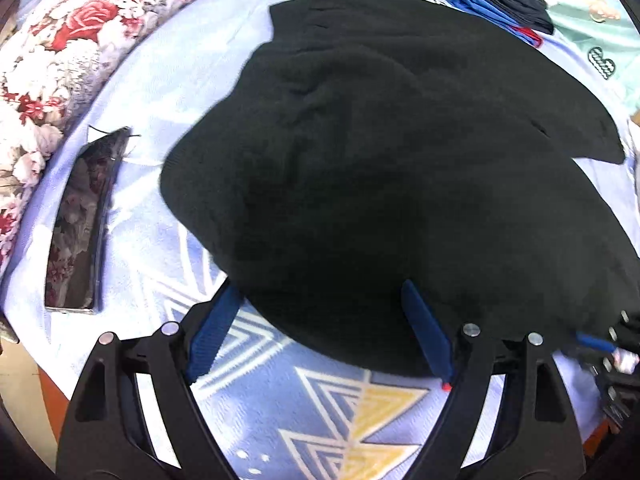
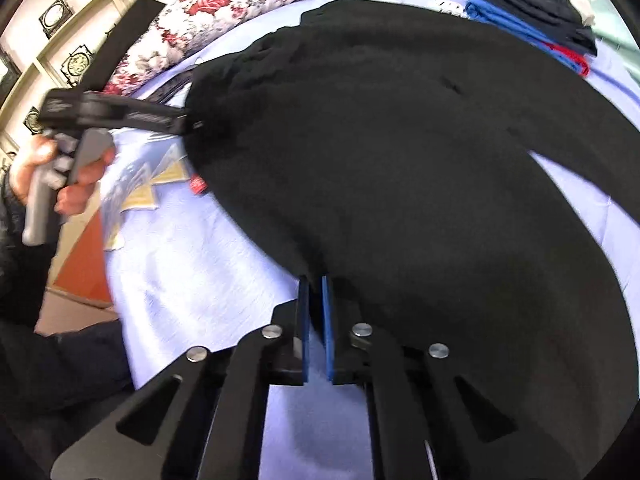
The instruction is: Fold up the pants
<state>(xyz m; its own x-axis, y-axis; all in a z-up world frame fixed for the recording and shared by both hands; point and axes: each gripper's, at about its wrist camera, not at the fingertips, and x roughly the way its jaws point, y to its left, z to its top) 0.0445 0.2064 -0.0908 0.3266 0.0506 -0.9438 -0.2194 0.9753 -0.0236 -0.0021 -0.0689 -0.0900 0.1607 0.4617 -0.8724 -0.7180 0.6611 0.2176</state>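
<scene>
Across the pale blue blanket [image 1: 160, 92] of the bed lies one pair of black pants [image 1: 380, 152], spread flat, likely for folding. One right gripper [image 2: 315, 280] has its fingers pinched shut on the near hem; one left gripper [image 1: 320, 296] straddles another edge with fingers wide apart, gripping nothing. Beyond sits one stack of folded clothes [image 2: 532, 4], and beside the pants one dark phone [image 1: 80, 224].

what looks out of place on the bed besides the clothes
A dark phone lies on the light blue sheet, left of the black pants, with a thin cable at its top end. It is not laundry and sits close to the folding area. Nothing looks spilled or damaged.
</scene>
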